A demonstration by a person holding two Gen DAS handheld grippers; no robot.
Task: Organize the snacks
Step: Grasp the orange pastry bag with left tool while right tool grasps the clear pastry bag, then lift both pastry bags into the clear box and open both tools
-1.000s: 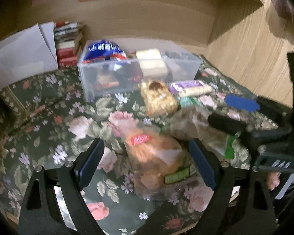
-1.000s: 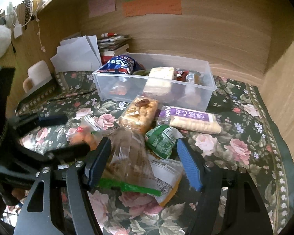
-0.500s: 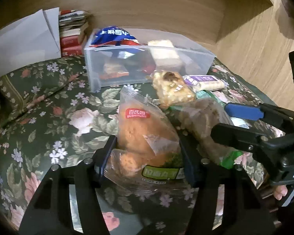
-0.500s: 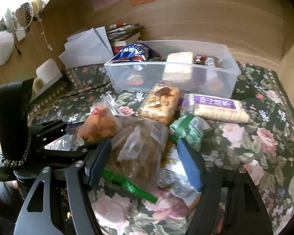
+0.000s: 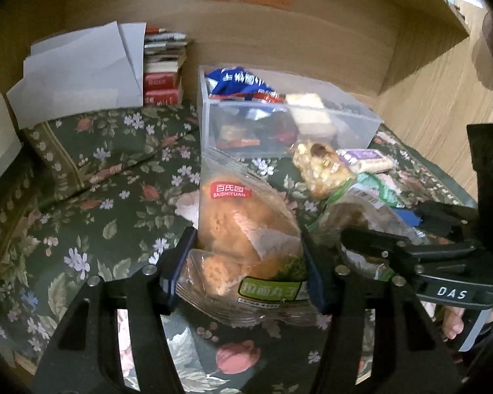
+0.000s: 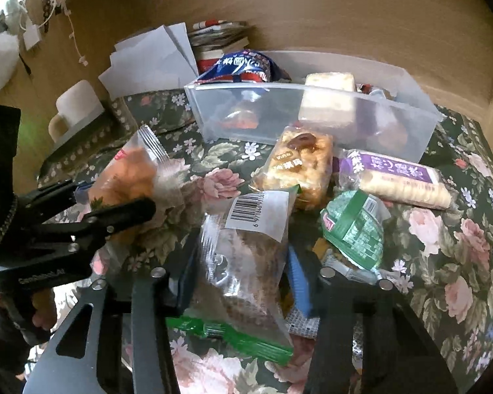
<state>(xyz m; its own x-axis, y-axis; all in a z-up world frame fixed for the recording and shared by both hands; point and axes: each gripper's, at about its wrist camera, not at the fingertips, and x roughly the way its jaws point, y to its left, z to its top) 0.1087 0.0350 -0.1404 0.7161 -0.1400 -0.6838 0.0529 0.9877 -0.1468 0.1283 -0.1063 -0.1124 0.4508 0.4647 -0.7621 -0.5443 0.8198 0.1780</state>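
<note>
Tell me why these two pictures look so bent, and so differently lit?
Both views are fisheye, so the wooden back wall bows and the corners go black. The left wrist view is dim and yellowish; the clear plastic storage box looks soft. The right wrist view is brighter, with daylight at its upper left.

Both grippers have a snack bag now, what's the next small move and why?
Probably carry the orange snack bag, clamped in the left hand-held gripper, forward over the clear bin and release. The bin sits open straight ahead; the right hand-held gripper grips the brown snack bag.
</note>
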